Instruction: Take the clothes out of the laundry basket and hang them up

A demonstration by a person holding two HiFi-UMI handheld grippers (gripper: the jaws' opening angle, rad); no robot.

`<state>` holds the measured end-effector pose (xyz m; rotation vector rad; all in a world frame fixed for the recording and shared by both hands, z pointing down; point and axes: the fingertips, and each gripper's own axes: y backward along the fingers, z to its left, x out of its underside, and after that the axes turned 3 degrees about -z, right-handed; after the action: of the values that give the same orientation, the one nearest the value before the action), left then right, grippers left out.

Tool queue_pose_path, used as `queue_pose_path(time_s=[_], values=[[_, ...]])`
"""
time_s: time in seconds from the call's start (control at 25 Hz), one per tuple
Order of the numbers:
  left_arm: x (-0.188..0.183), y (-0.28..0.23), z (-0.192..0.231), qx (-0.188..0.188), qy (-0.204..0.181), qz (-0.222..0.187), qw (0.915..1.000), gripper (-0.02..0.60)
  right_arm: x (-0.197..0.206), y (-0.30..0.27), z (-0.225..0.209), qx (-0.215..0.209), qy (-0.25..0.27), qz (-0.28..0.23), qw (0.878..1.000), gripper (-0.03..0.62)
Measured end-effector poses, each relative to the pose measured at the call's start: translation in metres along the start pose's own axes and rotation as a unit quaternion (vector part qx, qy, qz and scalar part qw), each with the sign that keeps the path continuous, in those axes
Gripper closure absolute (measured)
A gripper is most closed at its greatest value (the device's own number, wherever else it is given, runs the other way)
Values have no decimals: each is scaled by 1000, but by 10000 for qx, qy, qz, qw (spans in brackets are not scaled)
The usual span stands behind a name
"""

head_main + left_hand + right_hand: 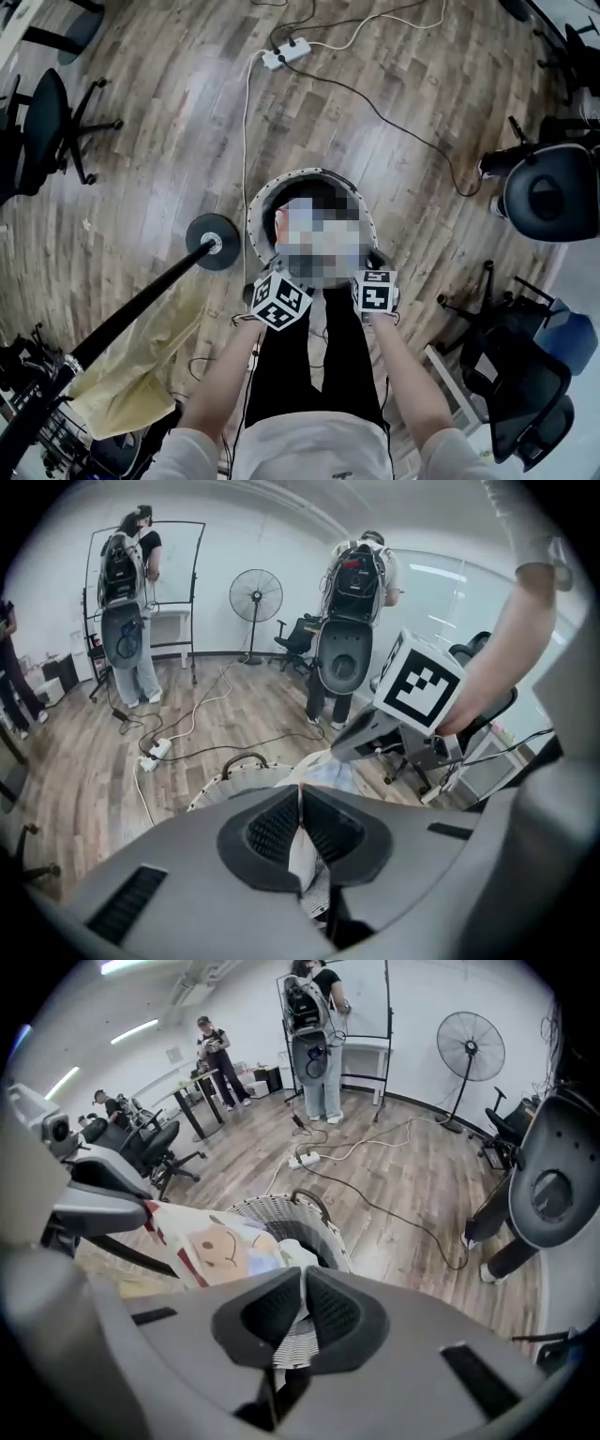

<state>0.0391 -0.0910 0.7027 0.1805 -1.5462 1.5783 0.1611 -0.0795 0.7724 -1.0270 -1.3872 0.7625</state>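
A round white wicker laundry basket (262,202) stands on the wood floor just ahead of me. Over it I hold a light garment (220,1246) printed with a cartoon face, stretched between both grippers. My left gripper (279,298) is shut on one edge of the cloth (305,846), which is pinched between its black pads. My right gripper (375,291) is shut on the other edge (295,1330). In the left gripper view the basket's rim and handle (234,766) lie below the jaws; in the right gripper view the basket (281,1211) sits behind the garment.
The clothes rack's black pole and round base (213,242) rise at my left, and a yellow garment (141,366) hangs from it. A power strip (284,53) and cables cross the floor. Office chairs (42,131) (525,375) flank me; people stand farther off.
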Motion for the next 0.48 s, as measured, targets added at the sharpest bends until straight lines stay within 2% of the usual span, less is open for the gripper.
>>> queue_pose_path(time_s=[0.2, 0.48], values=[[-41, 47, -17, -263, -83, -266, 9993, 552, -21, 55, 7, -282, 443, -341, 9980, 571], [-102, 108, -38, -739, 492, -902, 9920, 554, -58, 124, 19, -712, 756, -895, 9906, 569]])
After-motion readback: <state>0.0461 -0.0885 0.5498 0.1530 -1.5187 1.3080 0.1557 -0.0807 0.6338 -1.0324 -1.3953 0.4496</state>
